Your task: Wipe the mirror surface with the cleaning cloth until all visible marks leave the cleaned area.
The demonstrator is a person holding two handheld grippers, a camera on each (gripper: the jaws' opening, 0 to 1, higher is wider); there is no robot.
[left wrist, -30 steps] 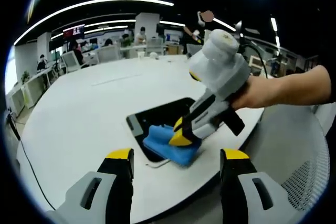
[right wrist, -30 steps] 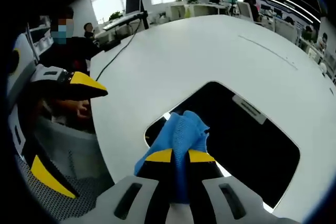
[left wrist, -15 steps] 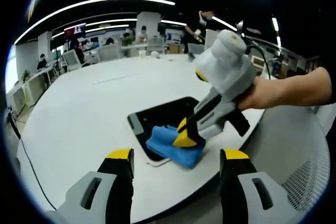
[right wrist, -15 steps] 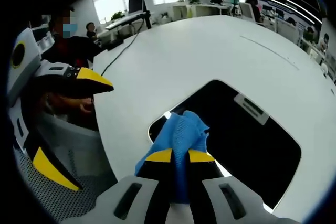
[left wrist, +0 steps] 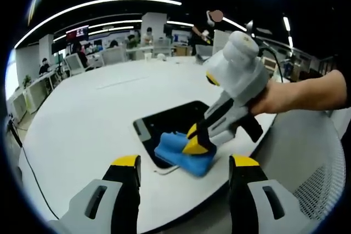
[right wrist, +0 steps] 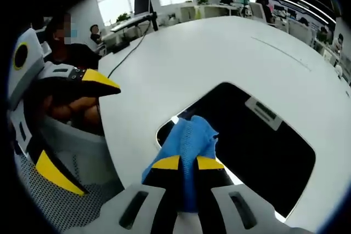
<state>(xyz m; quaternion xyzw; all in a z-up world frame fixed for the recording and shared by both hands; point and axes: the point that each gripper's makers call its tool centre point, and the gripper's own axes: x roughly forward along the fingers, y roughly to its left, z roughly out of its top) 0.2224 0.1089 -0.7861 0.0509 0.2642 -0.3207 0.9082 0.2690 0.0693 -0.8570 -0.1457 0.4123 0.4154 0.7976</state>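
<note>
The right gripper reaches in at a slant, a hand around its body, its fingers clamped on the blue cleaning cloth. The cloth presses on the near corner of the dark mirror, which lies flat by the rounded edge of the white table. Beyond the fingers, most of the mirror lies bare. The left gripper hovers with fingers spread, empty, just short of the table edge. Since a moment ago the cloth has crept slightly along that corner.
</note>
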